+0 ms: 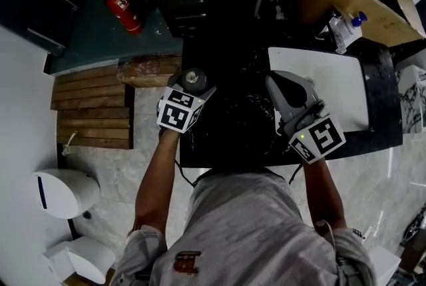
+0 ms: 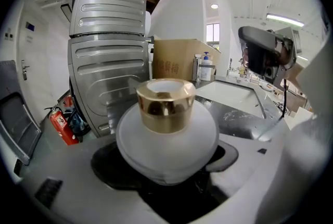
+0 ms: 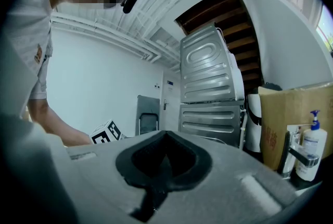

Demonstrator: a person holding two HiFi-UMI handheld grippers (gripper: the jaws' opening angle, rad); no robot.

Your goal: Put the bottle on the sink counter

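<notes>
A round frosted-white bottle [image 2: 166,137] with a gold cap [image 2: 165,104] sits upright between the jaws of my left gripper [image 1: 190,88], which is shut on its body. In the head view the bottle [image 1: 194,77] hangs over the left end of the black sink counter [image 1: 226,128]. My right gripper [image 1: 283,85] is over the counter at the left rim of the white sink basin [image 1: 333,88]. Its jaws are shut together with nothing between them, as the right gripper view [image 3: 165,163] shows.
A ribbed metal appliance [image 2: 109,46] stands behind the counter. At the back right are a cardboard box [image 2: 177,64] and a pump soap bottle [image 1: 346,28]. On the floor to the left are a red fire extinguisher [image 1: 124,10], wooden slats [image 1: 93,112] and a toilet [image 1: 63,191].
</notes>
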